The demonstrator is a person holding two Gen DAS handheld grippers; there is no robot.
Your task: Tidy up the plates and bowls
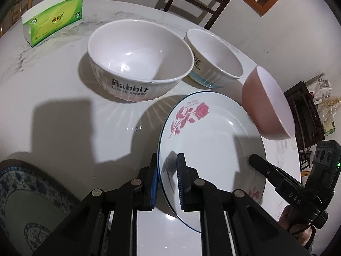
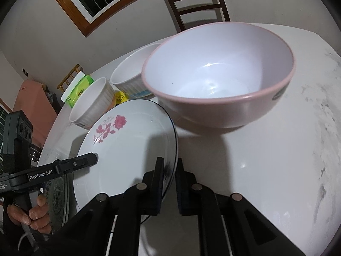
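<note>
- Left wrist view, nearest: the left gripper (image 1: 167, 179) pinches the left rim of a white rose plate (image 1: 213, 132), one blue-padded finger under the rim and one on top, jaws nearly pressed together.
- Right wrist view, nearest: the right gripper (image 2: 169, 178) pinches the opposite rim of the same rose plate (image 2: 127, 149) in the same way, so both grippers share one plate. Whether it is clear of the table cannot be told.
- Just left of the held plate, a blue patterned plate (image 1: 25, 194) lies on the white table (image 1: 64, 117).
- Just beyond the plate's far right edge sits a pink bowl (image 2: 217, 79), very near the rim.
- Farther back stand a large white "Rabbit" bowl (image 1: 138, 61) and a smaller ribbed bowl (image 1: 215, 57) with a blue stripe.
- Farthest: a green tissue pack (image 1: 53, 27) and a dark wooden chair (image 2: 196, 4).
- Risk, as a judgement: each grip bites only the thin glazed rim, so the plate could slip or tip if the two hands move unevenly.
- A forward swing could knock the pink bowl; lowering carelessly onto the patterned plate could chip either.
</note>
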